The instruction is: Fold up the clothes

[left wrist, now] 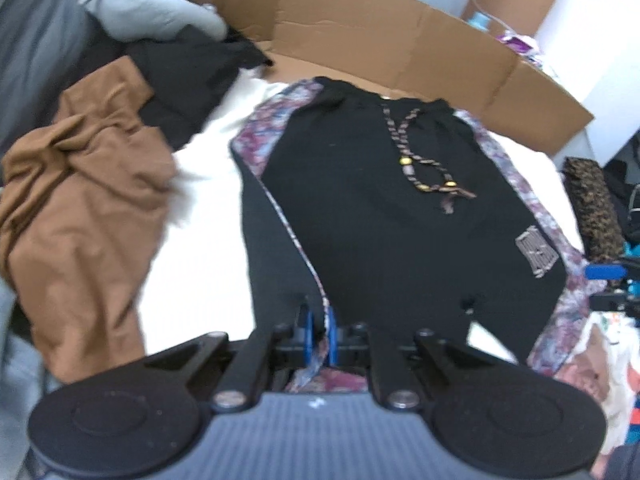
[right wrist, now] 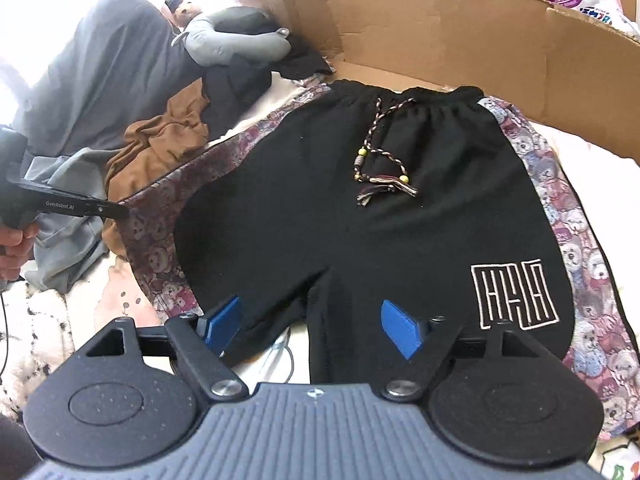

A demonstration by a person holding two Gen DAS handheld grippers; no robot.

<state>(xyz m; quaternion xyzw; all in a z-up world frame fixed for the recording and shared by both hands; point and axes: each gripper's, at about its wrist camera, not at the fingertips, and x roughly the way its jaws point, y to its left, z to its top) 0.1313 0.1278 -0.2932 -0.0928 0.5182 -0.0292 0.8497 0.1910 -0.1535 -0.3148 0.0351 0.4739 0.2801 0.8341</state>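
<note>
Black shorts [left wrist: 360,208] [right wrist: 328,208] with bear-print side panels, a beaded drawstring [right wrist: 376,160] and a white logo [right wrist: 514,296] lie flat on the white bedding, waistband away from me. My left gripper [left wrist: 320,336] is shut on the printed hem of the shorts' left leg, blue pads pressed on the cloth. In the right wrist view the left gripper [right wrist: 120,211] shows at the shorts' left edge, held by a hand [right wrist: 14,244]. My right gripper [right wrist: 312,326] is open over the crotch and inner leg hems, nothing between its pads [right wrist: 400,330]. It shows at the right edge [left wrist: 600,286].
A brown garment [left wrist: 80,208] and a black one [left wrist: 192,80] lie heaped to the left, with a grey pillow [right wrist: 236,36] behind. A cardboard wall [right wrist: 460,32] runs along the far side. A leopard-print item [left wrist: 592,208] sits at the right.
</note>
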